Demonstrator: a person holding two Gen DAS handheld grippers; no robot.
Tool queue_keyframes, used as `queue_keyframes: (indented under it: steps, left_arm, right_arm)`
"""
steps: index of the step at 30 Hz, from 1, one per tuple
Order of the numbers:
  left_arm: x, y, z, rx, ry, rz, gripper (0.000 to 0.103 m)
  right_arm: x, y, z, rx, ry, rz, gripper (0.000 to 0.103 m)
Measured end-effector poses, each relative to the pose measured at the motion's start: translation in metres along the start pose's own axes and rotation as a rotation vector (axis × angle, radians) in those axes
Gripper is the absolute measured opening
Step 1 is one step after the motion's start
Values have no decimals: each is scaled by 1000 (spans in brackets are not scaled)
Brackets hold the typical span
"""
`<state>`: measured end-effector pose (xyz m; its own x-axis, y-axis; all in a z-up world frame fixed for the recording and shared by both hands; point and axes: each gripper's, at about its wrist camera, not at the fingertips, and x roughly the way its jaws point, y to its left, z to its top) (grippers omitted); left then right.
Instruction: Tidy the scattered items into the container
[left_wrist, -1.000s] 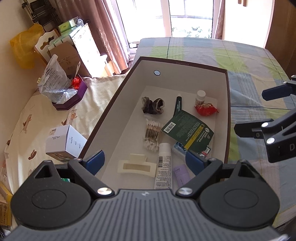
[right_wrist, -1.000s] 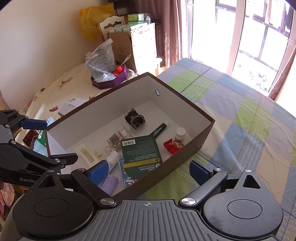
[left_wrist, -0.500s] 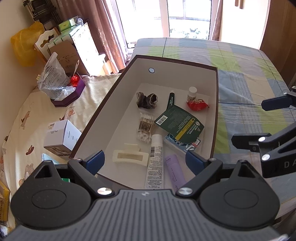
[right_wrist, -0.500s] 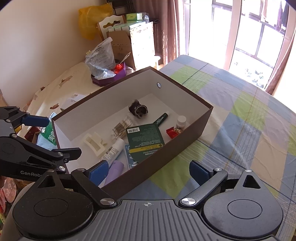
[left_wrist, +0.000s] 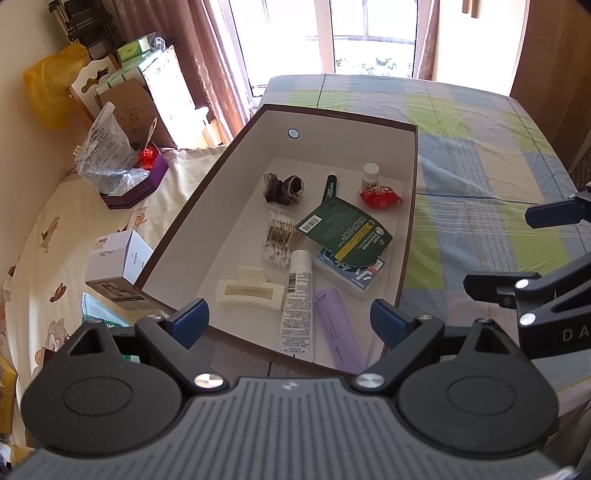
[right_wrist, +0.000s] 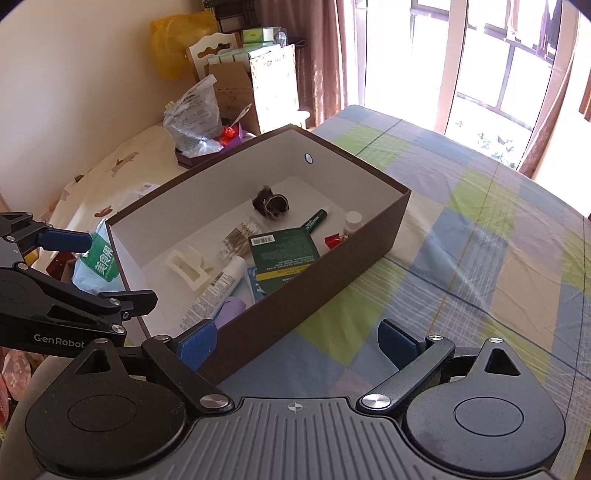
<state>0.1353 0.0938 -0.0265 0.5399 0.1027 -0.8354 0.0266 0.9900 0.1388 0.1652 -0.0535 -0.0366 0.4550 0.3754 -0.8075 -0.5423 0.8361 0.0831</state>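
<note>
Left wrist view: left gripper (left_wrist: 286, 319) has fingers spread wide, nothing between the pads; it hangs over the near end of the brown box (left_wrist: 410, 206). Right wrist view: right gripper (right_wrist: 297, 341) likewise spread and empty, above the box's near right corner and the checked bedspread (right_wrist: 480, 258). Both look parked clear of the rim, prob. so nothing inside gets knocked.

Box contents, near end to far: cream hair clip (left_wrist: 249, 293), white tube (left_wrist: 298, 299) and purple tube (left_wrist: 338, 334) lying lengthwise side by side, blue packet (left_wrist: 351, 271) partly under a green sachet (left_wrist: 343, 230), cotton swabs (left_wrist: 280, 240) approx. mid-floor, dark scrunchie (left_wrist: 283, 189), green pen-like tube (left_wrist: 330, 187), small white bottle (left_wrist: 369, 177) touching a red wrapper (left_wrist: 379, 195) by the far right wall.

Bedspread beside the box on the right shows no loose items. White carton (left_wrist: 118, 266) and green-print pack (right_wrist: 101, 260) sit outside the left wall; unclear if these count. Judgement: task at or near done.
</note>
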Motion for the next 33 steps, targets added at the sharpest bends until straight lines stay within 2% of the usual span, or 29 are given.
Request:
queue_keyframes:
  steps: [16, 33]
  left_arm:
    - [-14, -19, -28, 10, 2, 2, 92]
    - [-15, -30, -48, 6, 14, -10, 92]
  right_arm:
    - [-15, 0, -36, 52, 7, 5, 99]
    - [-18, -3, -59, 120, 34, 22, 99]
